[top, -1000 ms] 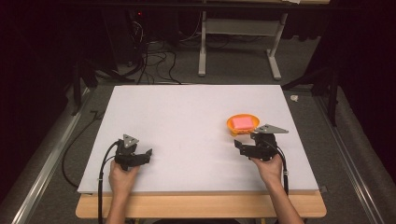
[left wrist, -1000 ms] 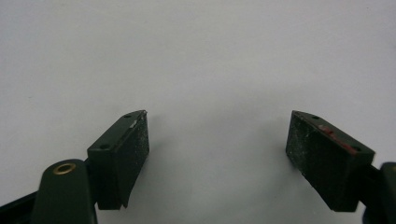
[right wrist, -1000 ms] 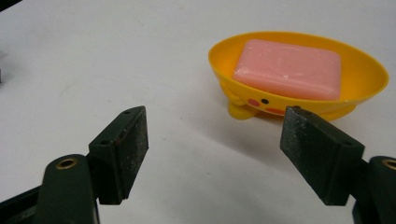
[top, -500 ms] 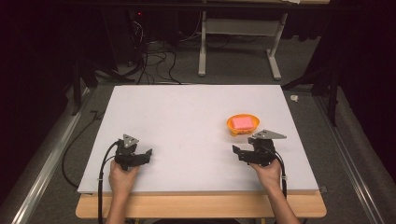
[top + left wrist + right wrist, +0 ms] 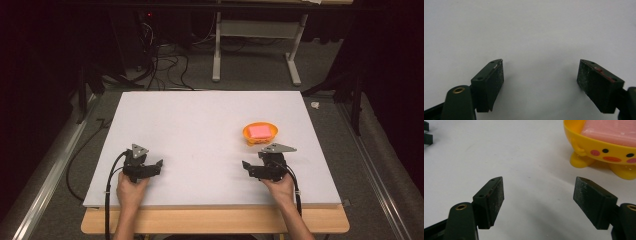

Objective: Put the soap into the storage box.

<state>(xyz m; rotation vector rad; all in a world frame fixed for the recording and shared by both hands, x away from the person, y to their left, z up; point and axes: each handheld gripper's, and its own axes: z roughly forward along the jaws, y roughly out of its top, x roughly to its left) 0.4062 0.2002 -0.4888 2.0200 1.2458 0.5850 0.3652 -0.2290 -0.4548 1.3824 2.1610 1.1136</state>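
A yellow duck-faced bowl (image 5: pixel 248 135) stands on the white table top (image 5: pixel 200 125) at the right, with a pink block (image 5: pixel 259 131) lying in it. My right gripper (image 5: pixel 245 166) rests low on the table just in front of the bowl, pointing left. Its jaws have just closed a little but stand apart with nothing between them. In the right gripper view the bowl (image 5: pixel 599 150) and the pink block (image 5: pixel 609 130) sit beyond the gripper (image 5: pixel 539 192) at the upper right. My left gripper (image 5: pixel 159 165) rests at the front left, open and empty (image 5: pixel 540 72).
The table's front edge (image 5: pixel 210 205) lies just behind both hands. Cables, a table frame and metal rails stand on the floor beyond and beside the table. The left gripper's jaw tips (image 5: pixel 427 132) show at the far left of the right gripper view.
My right gripper has sunk and drawn back from the bowl toward the front edge. The left gripper has kept still.
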